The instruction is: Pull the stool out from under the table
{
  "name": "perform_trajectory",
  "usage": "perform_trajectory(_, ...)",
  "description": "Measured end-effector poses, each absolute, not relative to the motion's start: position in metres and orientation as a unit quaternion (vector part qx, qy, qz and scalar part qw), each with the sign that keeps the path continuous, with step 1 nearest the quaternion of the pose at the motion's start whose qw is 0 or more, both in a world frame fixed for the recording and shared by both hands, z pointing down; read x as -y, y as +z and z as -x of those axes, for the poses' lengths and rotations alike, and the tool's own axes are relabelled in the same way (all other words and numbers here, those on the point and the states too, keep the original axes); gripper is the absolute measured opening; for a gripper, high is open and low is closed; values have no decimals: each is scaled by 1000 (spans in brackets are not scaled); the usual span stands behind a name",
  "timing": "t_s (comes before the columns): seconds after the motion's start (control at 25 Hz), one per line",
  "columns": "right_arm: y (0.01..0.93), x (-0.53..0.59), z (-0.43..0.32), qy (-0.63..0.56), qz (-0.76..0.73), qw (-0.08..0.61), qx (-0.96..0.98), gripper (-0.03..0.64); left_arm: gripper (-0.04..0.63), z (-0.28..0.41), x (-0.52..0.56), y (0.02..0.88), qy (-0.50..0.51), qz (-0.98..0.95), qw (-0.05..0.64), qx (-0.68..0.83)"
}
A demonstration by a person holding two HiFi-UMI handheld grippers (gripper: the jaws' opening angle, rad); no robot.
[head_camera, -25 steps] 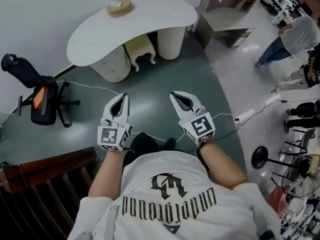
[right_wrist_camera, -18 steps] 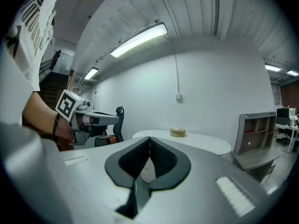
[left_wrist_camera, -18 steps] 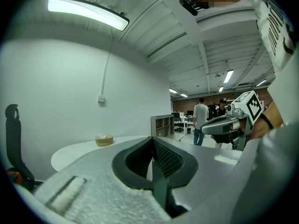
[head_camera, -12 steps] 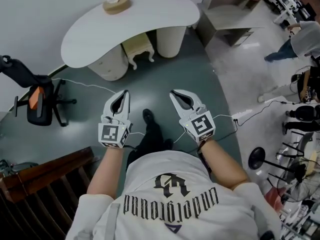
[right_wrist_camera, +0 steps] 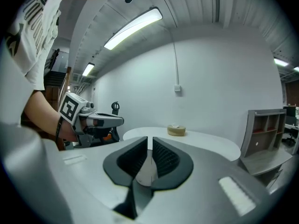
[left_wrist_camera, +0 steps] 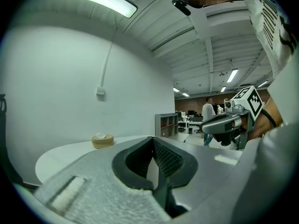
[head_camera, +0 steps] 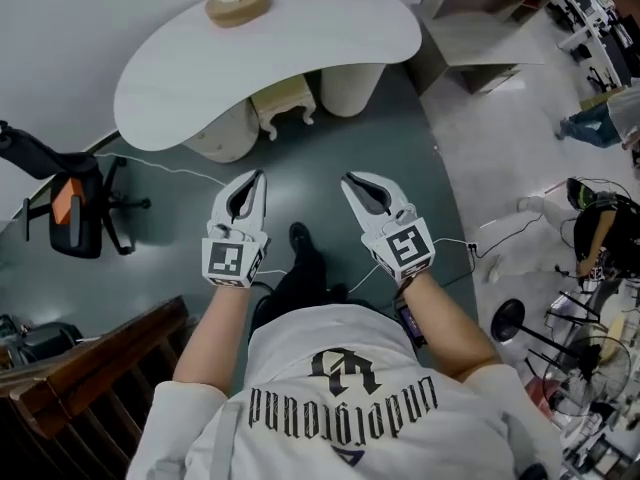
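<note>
White table (head_camera: 300, 38); cream stool (head_camera: 282, 96); dark green floor (head_camera: 320, 178); black chair (head_camera: 88, 218).

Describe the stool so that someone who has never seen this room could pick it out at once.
Find the big white curved table against the wall. Beneath it stand two round cream pedestals, and the stool is tucked in the gap between them. It is the only small piece there with a pale yellow seat and curvy white legs.
</note>
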State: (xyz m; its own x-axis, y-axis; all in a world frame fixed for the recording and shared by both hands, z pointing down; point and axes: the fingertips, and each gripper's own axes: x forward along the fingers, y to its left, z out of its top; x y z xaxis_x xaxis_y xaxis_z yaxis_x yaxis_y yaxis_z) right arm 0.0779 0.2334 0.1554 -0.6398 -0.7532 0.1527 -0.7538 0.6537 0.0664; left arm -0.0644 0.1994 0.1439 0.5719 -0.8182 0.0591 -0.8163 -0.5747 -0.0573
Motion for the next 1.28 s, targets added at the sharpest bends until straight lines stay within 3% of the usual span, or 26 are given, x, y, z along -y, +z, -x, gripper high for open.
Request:
perform_trajectory(0.48,183,-102,-44,-7,-412,90,907,41,9,106,-71,174,-25,881,14,-473)
perform_trajectory(0.96,221,-51,-75,-17,-368,104,924,55,11,90,-44,218,-31,852,6,-522)
perform_trajectory(1.28,289,-23,-95,0,-351,102,931,78,13,83,-30,293,-41,829,-3,-558)
